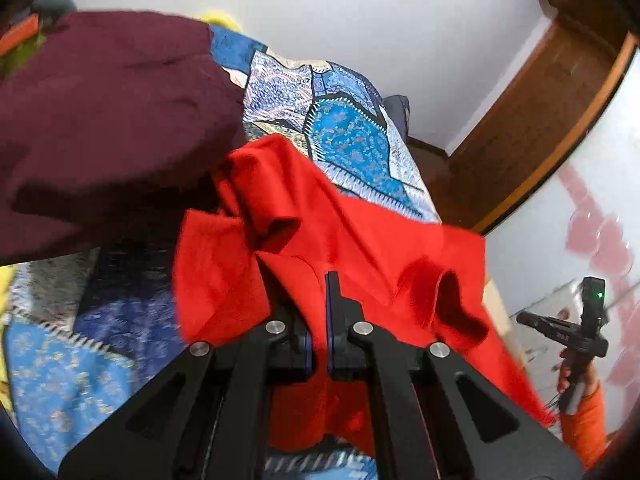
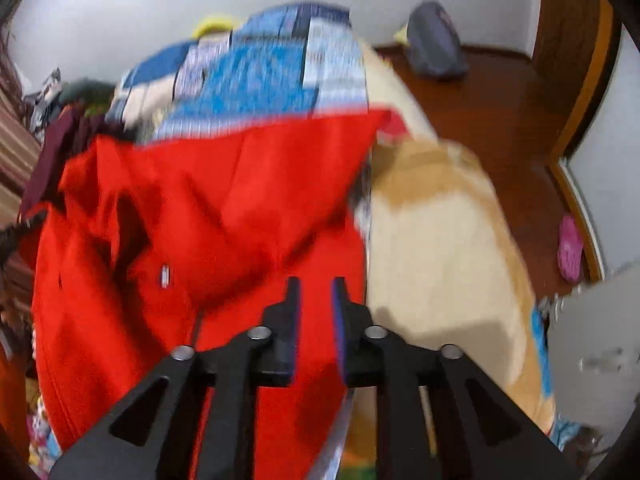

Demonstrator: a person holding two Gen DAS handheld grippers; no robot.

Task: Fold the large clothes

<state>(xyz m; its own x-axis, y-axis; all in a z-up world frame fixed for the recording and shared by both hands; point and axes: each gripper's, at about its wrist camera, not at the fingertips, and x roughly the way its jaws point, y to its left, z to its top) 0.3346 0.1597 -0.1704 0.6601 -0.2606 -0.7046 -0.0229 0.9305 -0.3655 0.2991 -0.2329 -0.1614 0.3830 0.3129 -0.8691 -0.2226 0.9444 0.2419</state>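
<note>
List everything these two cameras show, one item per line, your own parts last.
red garment: one, bright red, bunched on the bed, gripped by the left tool
maroon garment: one, dark maroon, heaped behind the red one
patchwork bedcover: one, blue patterned, under the clothes
grey bag: one, on the wooden floor by the wall
pink shoe: one, on the floor near the door frame
left tool: black, shut on the red garment
right tool: black, jaws apart over the red garment
orange sleeve: one, on the right arm
</note>
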